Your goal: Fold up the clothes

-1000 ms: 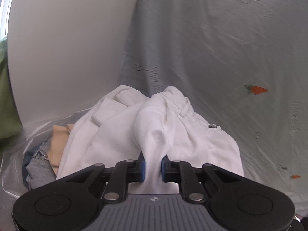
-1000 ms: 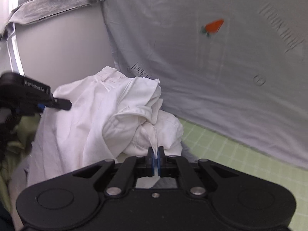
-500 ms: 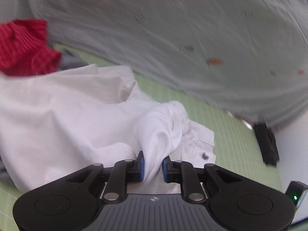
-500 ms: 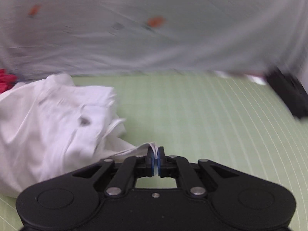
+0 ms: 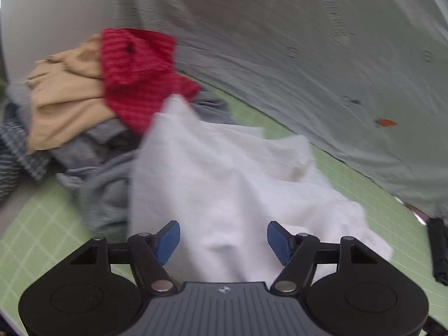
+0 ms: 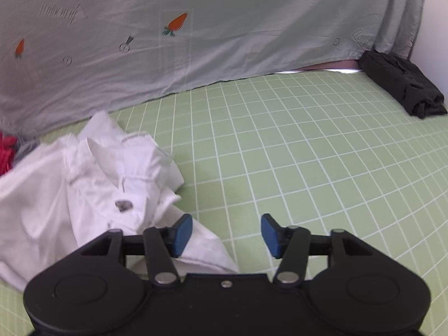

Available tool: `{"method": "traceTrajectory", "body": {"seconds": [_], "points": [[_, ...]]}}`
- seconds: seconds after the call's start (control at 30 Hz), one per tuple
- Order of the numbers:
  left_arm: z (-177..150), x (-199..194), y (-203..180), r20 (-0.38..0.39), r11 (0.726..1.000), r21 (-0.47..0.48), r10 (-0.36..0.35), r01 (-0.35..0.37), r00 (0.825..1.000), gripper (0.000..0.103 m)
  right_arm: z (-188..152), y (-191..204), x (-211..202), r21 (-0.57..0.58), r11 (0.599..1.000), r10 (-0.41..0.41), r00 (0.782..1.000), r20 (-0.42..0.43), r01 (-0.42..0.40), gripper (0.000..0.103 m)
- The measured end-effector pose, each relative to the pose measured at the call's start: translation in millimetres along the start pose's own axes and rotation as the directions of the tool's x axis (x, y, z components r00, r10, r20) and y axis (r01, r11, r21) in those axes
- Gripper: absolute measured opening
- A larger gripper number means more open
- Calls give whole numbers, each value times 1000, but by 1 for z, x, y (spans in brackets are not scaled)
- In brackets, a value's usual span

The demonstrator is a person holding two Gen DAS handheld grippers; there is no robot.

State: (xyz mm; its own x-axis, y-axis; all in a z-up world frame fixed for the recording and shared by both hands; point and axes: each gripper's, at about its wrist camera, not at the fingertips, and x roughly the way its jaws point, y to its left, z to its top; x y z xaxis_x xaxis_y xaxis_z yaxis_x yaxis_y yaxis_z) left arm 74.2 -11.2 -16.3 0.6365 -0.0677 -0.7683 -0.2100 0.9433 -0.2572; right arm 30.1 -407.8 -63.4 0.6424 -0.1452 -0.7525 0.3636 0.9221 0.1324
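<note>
A crumpled white garment (image 5: 224,173) lies on the green grid mat (image 5: 30,224). My left gripper (image 5: 223,240) is open, its blue pads spread on either side of a fold of the white cloth. In the right wrist view the white garment (image 6: 84,184) lies at the left, a dark button showing near its middle. My right gripper (image 6: 226,235) is open just right of the garment's lower corner, over bare mat (image 6: 294,145); its left pad is close to the cloth.
A pile of clothes sits at the left: a red striped piece (image 5: 140,72), a tan one (image 5: 67,95) and grey ones (image 5: 103,168). A grey sheet with carrot prints (image 6: 179,28) hangs behind. A folded black garment (image 6: 400,84) lies at the mat's far right.
Both grippers carried the white garment from the pile to the mat, then opened and let it go. The garment now rests on the mat.
</note>
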Motion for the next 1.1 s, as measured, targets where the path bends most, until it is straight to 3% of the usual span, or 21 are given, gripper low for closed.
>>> {"method": "traceTrajectory", "body": {"seconds": [0.07, 0.2, 0.33, 0.43, 0.53, 0.6, 0.63, 0.67, 0.73, 0.83, 0.9, 1.1], "points": [[9, 4, 20, -1, 999, -39, 10, -10, 1000, 75, 2, 6, 3, 57, 998, -5, 1000, -3, 5, 76], [28, 16, 50, 0, 999, -51, 19, -18, 1000, 79, 2, 22, 15, 207, 976, 66, 998, 4, -66, 83], [44, 40, 63, -51, 1000, -11, -24, 23, 998, 83, -6, 49, 45, 324, 940, 130, 990, -52, -107, 90], [49, 54, 62, -86, 997, 17, -67, 69, 994, 85, -14, 71, 69, 359, 928, 153, 981, -123, -100, 96], [48, 63, 53, -109, 994, 57, -91, 97, 990, 85, -19, 84, 75, 354, 931, 140, 981, -135, -84, 98], [44, 64, 46, -109, 993, 62, -89, 96, 990, 85, -21, 87, 75, 330, 940, 137, 981, -135, -85, 78], [42, 64, 43, -109, 993, 64, -87, 94, 990, 85, -22, 86, 73, 308, 947, 137, 982, -131, -91, 53], [39, 61, 40, -105, 994, 58, -81, 87, 991, 85, -22, 81, 71, 292, 952, 129, 984, -125, -88, 41], [30, 53, 35, -95, 997, 42, -67, 72, 993, 85, -22, 68, 63, 292, 949, 156, 983, -101, -121, 28], [17, 42, 27, -81, 999, 17, -47, 48, 996, 85, -22, 49, 52, 290, 942, 196, 978, -65, -169, 24], [9, 35, 22, -71, 999, 1, -33, 33, 997, 85, -16, 33, 42, 233, 958, 183, 982, -43, -168, 23], [-23, 20, 0, -56, 997, -70, 35, -39, 998, 85, 2, -65, 32, 235, 972, -13, 1000, 4, 12, 22]]}}
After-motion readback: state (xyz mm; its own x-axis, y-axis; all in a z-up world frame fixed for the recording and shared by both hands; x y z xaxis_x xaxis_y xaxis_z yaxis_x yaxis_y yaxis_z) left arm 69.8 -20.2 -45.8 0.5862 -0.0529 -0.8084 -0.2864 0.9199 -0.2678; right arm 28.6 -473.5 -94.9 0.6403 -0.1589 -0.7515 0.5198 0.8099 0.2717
